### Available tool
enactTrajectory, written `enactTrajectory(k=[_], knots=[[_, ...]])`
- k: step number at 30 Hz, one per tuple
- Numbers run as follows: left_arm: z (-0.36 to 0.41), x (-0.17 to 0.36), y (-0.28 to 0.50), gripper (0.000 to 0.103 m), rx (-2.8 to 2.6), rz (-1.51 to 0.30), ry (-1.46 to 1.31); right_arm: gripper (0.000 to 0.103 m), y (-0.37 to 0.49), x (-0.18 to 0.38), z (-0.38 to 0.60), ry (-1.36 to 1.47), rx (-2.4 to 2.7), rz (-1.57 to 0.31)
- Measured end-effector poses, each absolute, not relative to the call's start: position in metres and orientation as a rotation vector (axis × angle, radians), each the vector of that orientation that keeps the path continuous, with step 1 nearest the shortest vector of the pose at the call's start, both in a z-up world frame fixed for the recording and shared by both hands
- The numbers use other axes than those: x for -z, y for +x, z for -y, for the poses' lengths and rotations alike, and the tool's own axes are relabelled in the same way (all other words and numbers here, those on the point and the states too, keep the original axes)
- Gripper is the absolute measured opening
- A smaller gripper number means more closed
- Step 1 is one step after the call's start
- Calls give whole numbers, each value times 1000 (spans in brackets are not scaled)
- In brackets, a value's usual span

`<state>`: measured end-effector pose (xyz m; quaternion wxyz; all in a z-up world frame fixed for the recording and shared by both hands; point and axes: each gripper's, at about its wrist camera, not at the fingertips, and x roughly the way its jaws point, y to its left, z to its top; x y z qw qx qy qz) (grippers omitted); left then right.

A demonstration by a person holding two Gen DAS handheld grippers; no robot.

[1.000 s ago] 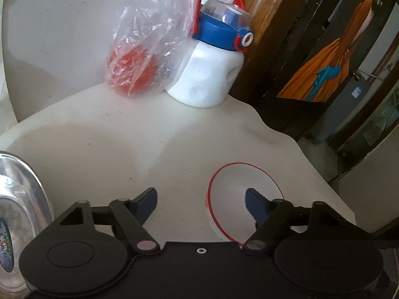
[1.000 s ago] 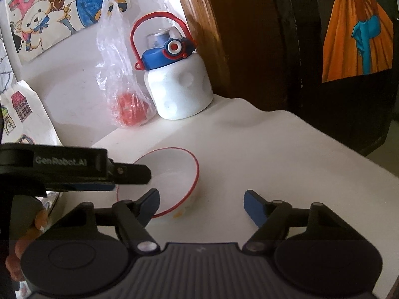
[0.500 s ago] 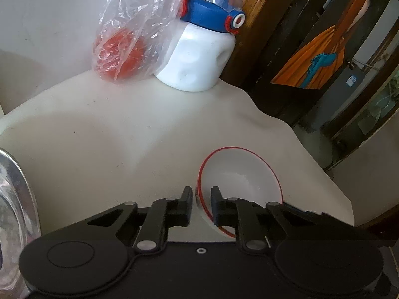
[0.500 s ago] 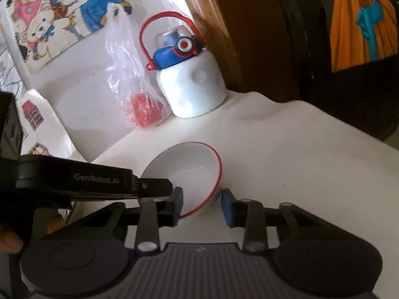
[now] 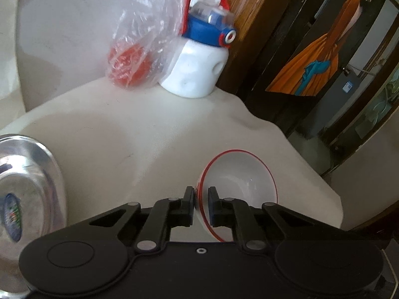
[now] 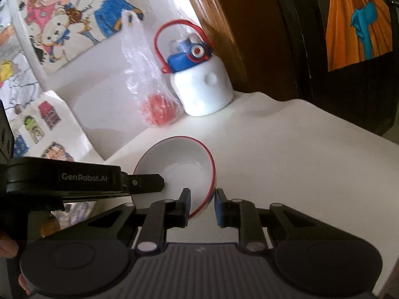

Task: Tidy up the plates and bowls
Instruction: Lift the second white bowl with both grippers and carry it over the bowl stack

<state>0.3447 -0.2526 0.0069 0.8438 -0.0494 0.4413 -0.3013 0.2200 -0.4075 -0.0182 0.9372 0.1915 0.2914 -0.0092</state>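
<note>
A white bowl (image 5: 239, 182) with a red rim hangs tilted just above the white table (image 5: 124, 137). My left gripper (image 5: 200, 199) is shut on the bowl's near left rim. In the right wrist view the same bowl (image 6: 179, 164) sits ahead, with my right gripper (image 6: 202, 200) closing its jaws on the rim's near right side; the bowl wall is between the pads. The left gripper's finger (image 6: 147, 183) reaches in from the left onto the rim. A shiny steel plate (image 5: 30, 182) lies on the table at the left.
A white bottle with a blue lid and red handle (image 5: 197, 74) stands at the back by the wall, beside a clear bag holding something red (image 5: 132, 64). The table's edge drops off at the right (image 5: 334, 199). Stickers cover the wall (image 6: 69, 17). A hand (image 6: 7, 249) holds the left gripper.
Both grippers went from wide open to closed on the bowl's rim. The bowl has tipped up off the table and come nearer to both cameras.
</note>
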Motion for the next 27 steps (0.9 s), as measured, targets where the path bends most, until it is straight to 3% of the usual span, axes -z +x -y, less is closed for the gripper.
enactTrajectory(k=[15, 27], knots=[[149, -86, 248, 11, 625, -794, -185, 23, 132, -56, 307, 288, -128, -545], [19, -100, 162, 11, 528, -761, -250, 23, 75, -56, 206, 220, -305, -623]])
